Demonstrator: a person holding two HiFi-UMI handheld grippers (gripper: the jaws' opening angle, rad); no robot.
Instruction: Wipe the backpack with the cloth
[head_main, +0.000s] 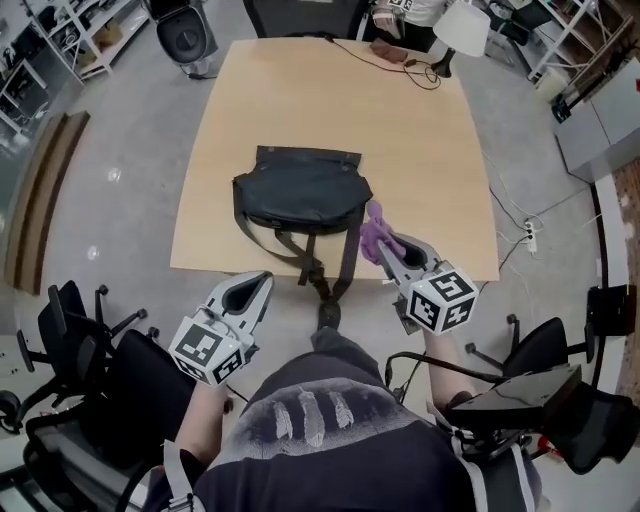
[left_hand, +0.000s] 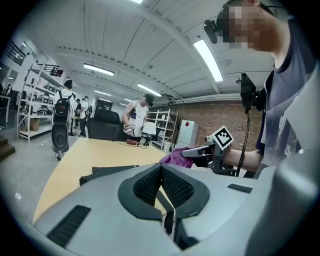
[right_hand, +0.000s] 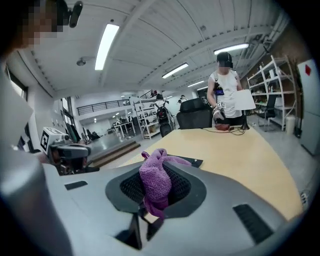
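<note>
Right gripper (head_main: 386, 247) pinches the purple cloth (head_main: 373, 231) just beside the black backpack (head_main: 300, 190); left gripper (head_main: 256, 284) hangs empty, jaws pressed together, off the table (head_main: 330, 100) edge.

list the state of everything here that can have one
backpack: lying flat on the table, closed, straps trailing over the near edge
cloth: bunched up, pinched in the right gripper
right gripper: shut on the cloth
left gripper: shut, nothing in it, off the backpack
</note>
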